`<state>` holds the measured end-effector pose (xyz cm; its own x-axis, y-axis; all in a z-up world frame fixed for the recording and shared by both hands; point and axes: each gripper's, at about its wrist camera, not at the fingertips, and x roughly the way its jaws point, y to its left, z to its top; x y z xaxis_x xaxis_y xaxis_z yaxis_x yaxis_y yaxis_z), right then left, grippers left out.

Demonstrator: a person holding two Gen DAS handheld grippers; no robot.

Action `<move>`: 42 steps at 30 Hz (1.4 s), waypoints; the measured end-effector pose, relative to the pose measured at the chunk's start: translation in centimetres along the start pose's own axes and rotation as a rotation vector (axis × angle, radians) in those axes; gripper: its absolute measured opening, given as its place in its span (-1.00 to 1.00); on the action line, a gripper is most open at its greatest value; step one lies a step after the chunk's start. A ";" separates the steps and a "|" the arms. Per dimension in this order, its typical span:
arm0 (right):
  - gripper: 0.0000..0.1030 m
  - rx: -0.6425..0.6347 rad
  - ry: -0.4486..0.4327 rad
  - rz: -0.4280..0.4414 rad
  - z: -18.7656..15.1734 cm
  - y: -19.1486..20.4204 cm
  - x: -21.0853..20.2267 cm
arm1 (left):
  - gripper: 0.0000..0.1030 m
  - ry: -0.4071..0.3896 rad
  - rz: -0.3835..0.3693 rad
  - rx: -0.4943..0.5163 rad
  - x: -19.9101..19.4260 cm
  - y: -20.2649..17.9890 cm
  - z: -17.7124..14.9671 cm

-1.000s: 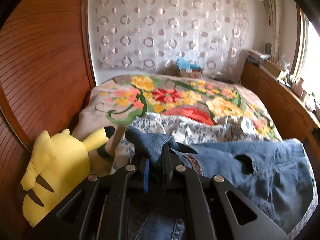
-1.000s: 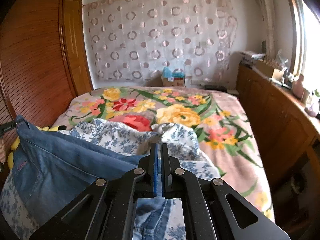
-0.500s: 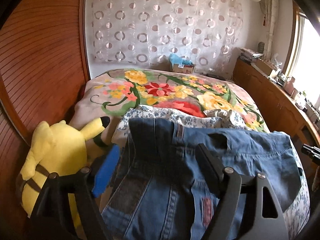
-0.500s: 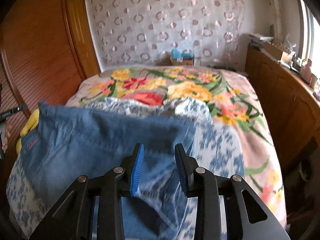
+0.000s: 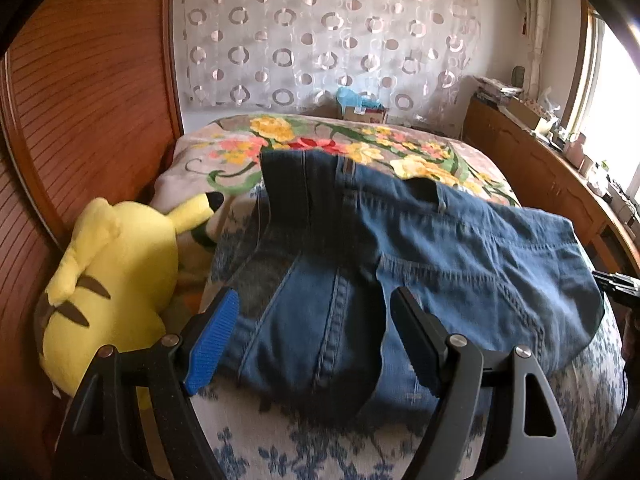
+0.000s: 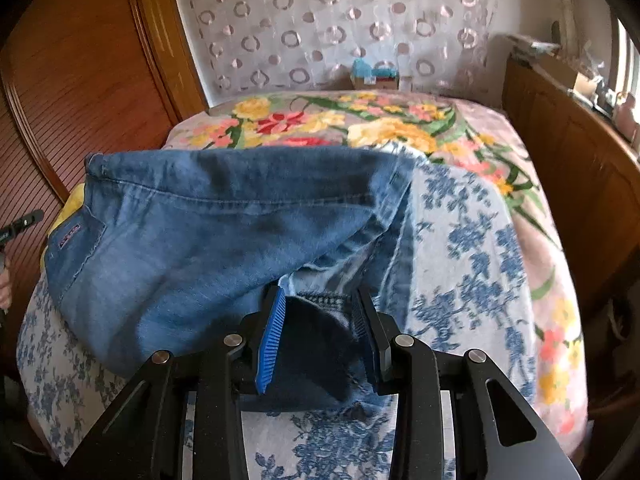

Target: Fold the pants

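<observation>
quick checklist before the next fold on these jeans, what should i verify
1. Left claw released: ok, jaws stand wide apart above the jeans.
2. Right claw released: ok, open, though dark denim lies between its fingers.
3. Jeans lying flat: not ok, the fold is rumpled in the right wrist view.
4. Jeans fully on the blue floral sheet: cannot tell, the near edge is hidden by the claws.
5. Yellow plush toy apart from the jeans: ok, it sits left of them.
</observation>
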<state>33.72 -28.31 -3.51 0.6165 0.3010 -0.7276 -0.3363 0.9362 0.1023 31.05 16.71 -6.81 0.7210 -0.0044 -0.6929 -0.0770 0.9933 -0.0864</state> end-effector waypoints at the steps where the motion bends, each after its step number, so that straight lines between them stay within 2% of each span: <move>1: -0.32 -0.008 0.005 0.004 0.0 0.0 0.0 | 0.53 0.003 0.001 0.000 -0.1 -0.1 -0.4; 2: -0.57 -0.016 0.007 0.004 0.2 0.2 0.1 | 0.53 0.005 -0.001 -0.001 -0.2 -0.1 -0.6; 4: -0.93 -0.028 0.022 0.037 0.3 0.4 0.1 | 0.53 0.009 -0.006 -0.003 -0.2 -0.2 -1.1; 5: -0.97 -0.035 0.021 0.041 0.2 0.5 -0.1 | 0.53 0.012 -0.005 0.000 -0.2 -0.3 -1.3; 7: -0.98 -0.036 -0.019 0.009 0.2 0.2 -1.2 | 0.53 0.014 -0.001 0.004 -0.3 -0.5 -1.6; 11: -0.98 0.045 -0.130 -0.054 -0.5 -1.7 -4.9 | 0.53 0.010 0.000 -0.004 -0.6 -0.2 -2.1; 16: -0.98 0.086 -0.093 -0.093 -2.7 -4.1 -5.8 | 0.53 0.013 0.019 -0.007 -0.4 0.5 -2.2; 21: -0.98 0.102 -0.098 -0.115 -3.2 -3.9 -5.7 | 0.53 0.013 0.052 -0.020 0.0 1.7 -2.1; 22: -0.97 0.109 -0.105 -0.118 -3.0 -3.8 -5.6 | 0.53 0.014 0.058 -0.024 0.1 2.0 -2.1; 24: -0.67 0.125 -0.110 -0.126 -2.5 -3.1 -5.2 | 0.53 0.015 0.066 -0.030 0.2 2.5 -2.2; 25: -0.35 0.133 -0.108 -0.129 -2.6 -3.0 -5.0 | 0.53 0.015 0.070 -0.035 0.4 2.8 -2.1; 26: -0.22 0.141 -0.102 -0.129 -2.8 -3.0 -4.8 | 0.53 0.017 0.075 -0.039 0.5 3.0 -2.1; 32: -0.16 0.173 0.006 -0.091 -3.5 -2.5 -2.0 | 0.53 0.033 0.086 -0.051 1.3 3.7 -2.4; 37: -0.16 0.170 0.038 -0.060 -3.8 -1.9 -0.2 | 0.53 0.047 0.089 -0.056 1.8 4.0 -2.6; 42: -0.16 0.108 0.044 -0.117 -3.2 -0.9 0.8 | 0.53 0.057 0.090 -0.052 2.1 3.9 -2.8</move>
<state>32.21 -29.51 -6.35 0.6144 0.1827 -0.7676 -0.1841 0.9792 0.0856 30.35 20.28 -10.60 0.6692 0.0766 -0.7392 -0.1761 0.9827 -0.0577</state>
